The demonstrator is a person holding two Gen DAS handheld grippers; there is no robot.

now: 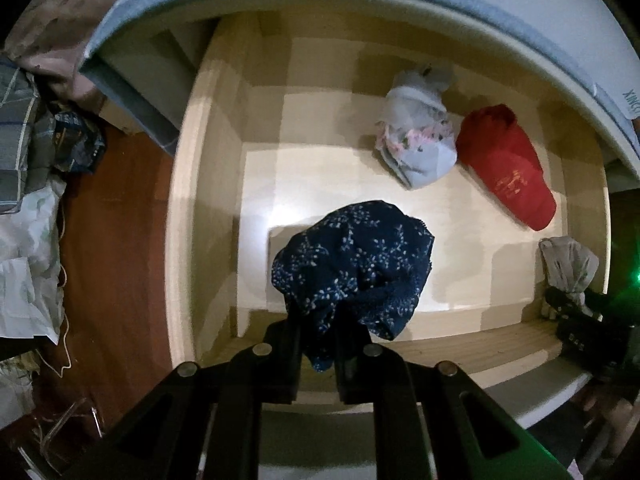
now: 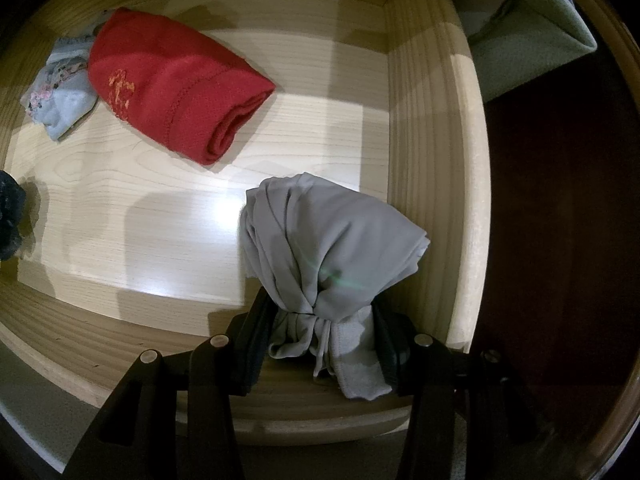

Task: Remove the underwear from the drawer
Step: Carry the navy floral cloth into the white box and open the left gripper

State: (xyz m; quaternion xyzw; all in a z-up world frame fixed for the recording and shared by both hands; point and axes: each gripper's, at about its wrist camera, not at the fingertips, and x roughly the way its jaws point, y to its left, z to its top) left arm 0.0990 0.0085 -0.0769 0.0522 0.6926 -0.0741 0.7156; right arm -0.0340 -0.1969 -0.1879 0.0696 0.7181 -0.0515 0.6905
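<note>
Navy floral underwear (image 1: 352,264) in left tool (image 1: 318,344); bed-edge label (image 1: 633,101) lettering only partly legible.

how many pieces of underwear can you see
4: navy floral pair in the left gripper, grey pair in the right gripper, red pair and pale blue pair on the drawer floor.
</note>
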